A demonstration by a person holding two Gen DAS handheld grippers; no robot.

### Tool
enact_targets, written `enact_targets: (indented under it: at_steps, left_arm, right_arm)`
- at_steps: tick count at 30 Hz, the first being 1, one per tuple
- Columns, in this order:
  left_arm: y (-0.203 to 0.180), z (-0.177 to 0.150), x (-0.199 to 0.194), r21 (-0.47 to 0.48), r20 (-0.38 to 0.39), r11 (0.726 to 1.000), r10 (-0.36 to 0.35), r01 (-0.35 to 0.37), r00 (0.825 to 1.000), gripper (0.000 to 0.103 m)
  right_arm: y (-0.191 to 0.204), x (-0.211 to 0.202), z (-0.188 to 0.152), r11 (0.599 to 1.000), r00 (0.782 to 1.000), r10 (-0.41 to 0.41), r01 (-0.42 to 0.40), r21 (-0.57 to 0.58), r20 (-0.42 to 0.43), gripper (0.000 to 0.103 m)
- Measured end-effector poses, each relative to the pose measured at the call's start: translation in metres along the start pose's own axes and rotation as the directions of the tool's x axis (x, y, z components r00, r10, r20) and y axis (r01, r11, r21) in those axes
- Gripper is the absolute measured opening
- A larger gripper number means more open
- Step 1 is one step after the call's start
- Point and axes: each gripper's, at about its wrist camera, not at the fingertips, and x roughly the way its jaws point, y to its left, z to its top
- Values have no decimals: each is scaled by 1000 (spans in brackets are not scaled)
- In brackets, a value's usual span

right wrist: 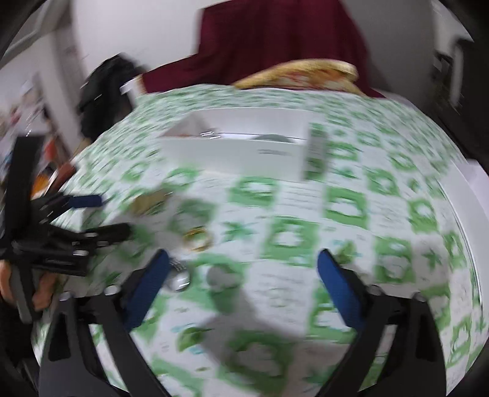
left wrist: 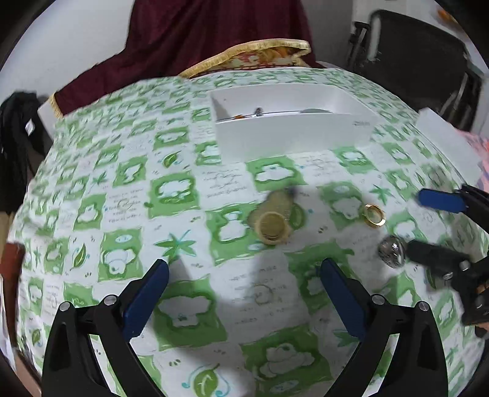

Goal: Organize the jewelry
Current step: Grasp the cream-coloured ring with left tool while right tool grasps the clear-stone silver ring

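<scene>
On the green-and-white patterned tablecloth (left wrist: 189, 213) lie a stack of gold bangles (left wrist: 272, 227), a single gold bangle (left wrist: 374, 215) and a silver ring-like piece (left wrist: 392, 250). My left gripper (left wrist: 244, 262) hovers open short of the gold stack, with nothing between its fingers. My right gripper (left wrist: 415, 220) comes in from the right, and the silver piece lies at the tip of its lower finger. In the blurred right wrist view, my right gripper (right wrist: 241, 259) stands open. There the silver piece (right wrist: 180, 278) rests beside its left pad, the gold bangle (right wrist: 197, 238) lies just beyond, and the left gripper (right wrist: 113, 213) is at the left.
A white open box (left wrist: 290, 137) holding some small jewelry stands at the back of the table, also seen in the right wrist view (right wrist: 232, 152). Behind it are a gold-trimmed cushion (left wrist: 259, 55) and maroon cloth (left wrist: 214, 27). A black chair (left wrist: 421, 61) stands far right.
</scene>
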Motion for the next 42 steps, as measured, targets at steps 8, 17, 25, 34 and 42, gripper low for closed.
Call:
enact_targets:
  at_steps: [8,17,25,34,42]
  left_arm:
    - [2,2,3,-13,1,1000,-6,6,1000,100]
    - [19,6,-4,-95,50,994,-53,58,997,99]
    - [-2,9,-2,3,67,999,-39,39,997,72]
    - [13,18,5,-36,61,999,0,2,998,66]
    - [70,14,0,-249,49,968,56,-42,997,66]
  right_arm:
    - [32,15,-4,992,997,-2,-8,-130,-75,49]
    - [23,13,-4,998,998,-7,3,-59,-62,22]
    - [4,12,-2,999,998,18,-16,40,-54,23]
    - [2,13,-2,999,998,18,-16,40,-54,23]
    - [3,13,-2,999,998,18,-16,40,-54,23]
